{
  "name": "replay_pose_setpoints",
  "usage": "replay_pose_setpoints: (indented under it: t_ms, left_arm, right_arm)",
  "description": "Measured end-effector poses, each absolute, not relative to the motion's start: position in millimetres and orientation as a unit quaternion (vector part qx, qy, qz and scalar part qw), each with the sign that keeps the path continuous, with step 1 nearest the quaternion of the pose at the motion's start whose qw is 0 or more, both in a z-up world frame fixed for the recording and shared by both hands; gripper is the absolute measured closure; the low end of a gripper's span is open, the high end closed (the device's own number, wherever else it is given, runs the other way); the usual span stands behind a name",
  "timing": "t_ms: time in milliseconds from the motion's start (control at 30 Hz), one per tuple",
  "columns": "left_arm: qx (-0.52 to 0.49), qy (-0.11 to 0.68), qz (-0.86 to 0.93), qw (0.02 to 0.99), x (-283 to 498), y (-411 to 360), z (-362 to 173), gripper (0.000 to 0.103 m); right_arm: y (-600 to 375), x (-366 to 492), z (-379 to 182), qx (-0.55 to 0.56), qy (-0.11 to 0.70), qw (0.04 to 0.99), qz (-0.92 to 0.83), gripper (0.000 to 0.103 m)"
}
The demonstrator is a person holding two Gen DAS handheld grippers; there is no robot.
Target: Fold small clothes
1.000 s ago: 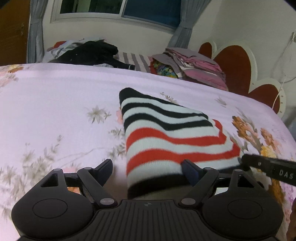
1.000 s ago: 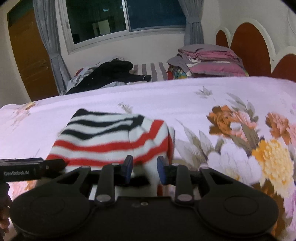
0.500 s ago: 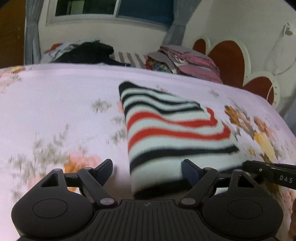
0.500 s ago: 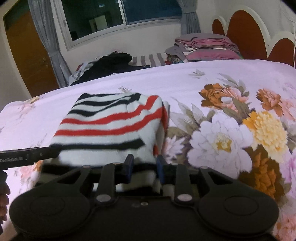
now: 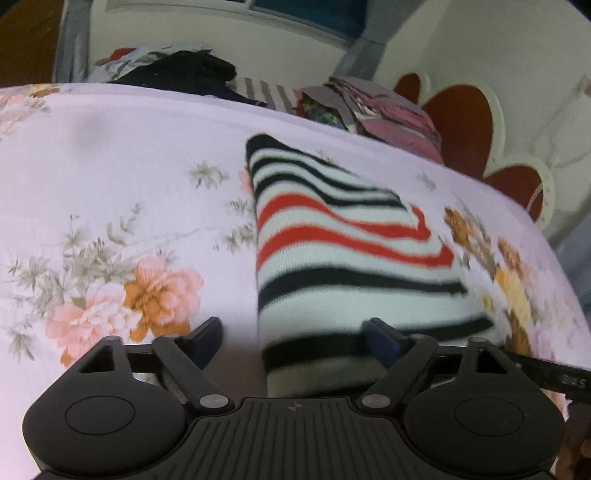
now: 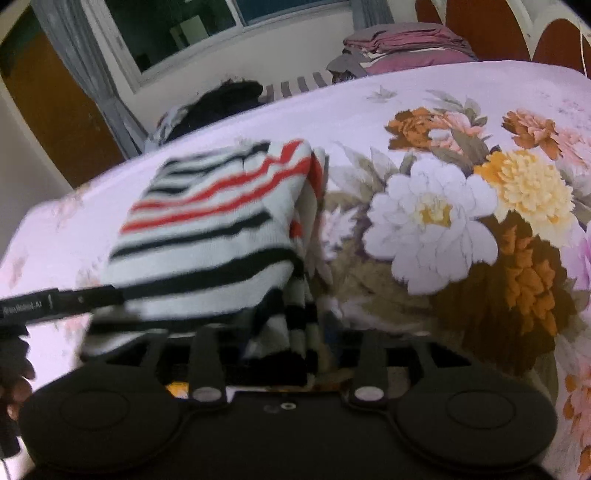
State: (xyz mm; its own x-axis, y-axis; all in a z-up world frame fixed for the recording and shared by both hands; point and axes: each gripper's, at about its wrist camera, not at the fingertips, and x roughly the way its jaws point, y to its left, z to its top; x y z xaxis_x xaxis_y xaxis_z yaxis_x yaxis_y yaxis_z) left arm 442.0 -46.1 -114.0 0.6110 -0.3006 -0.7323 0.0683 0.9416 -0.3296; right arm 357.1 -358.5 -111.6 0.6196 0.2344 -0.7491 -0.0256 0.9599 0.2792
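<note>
floral bedsheet [image 5: 110, 184] — headboard [image 5: 461, 122] | window [image 6: 184, 29] — curtain [image 6: 74, 59]

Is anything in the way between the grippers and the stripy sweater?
Nothing visible. The folded red, black and white striped knit sweater already lies between the left gripper's open fingers, and its edge reaches the right gripper.

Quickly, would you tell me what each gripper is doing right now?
Left gripper: open, around the striped garment's near edge.
Right gripper: open, garment edge between its fingers.
</note>
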Motion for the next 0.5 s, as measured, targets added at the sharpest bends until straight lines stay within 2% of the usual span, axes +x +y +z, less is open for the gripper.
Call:
replay_pose_setpoints:
  t_ms: [200, 433, 500]
  left_arm:
    - [-0.157, 0.434, -0.103, 0.881, 477.6, -50.5, -117.5, 0.007]
    - [-0.198, 0.458, -0.119, 0.858, 508.6, -56.0, -145.4, 0.007]
    - [-0.199, 0.457, -0.127, 0.857, 512.1, -57.9, -149.6, 0.007]
  right_arm:
    - [-365.3, 399.4, -112.8, 0.153, 0.428, 0.888, 0.074, 0.032]
    - [-362.8, 446.1, -145.0, 0.199, 0.457, 0.862, 0.095, 0.032]
    - [-360.3, 451.5, -151.4, 0.206, 0.452, 0.862, 0.103, 0.026]
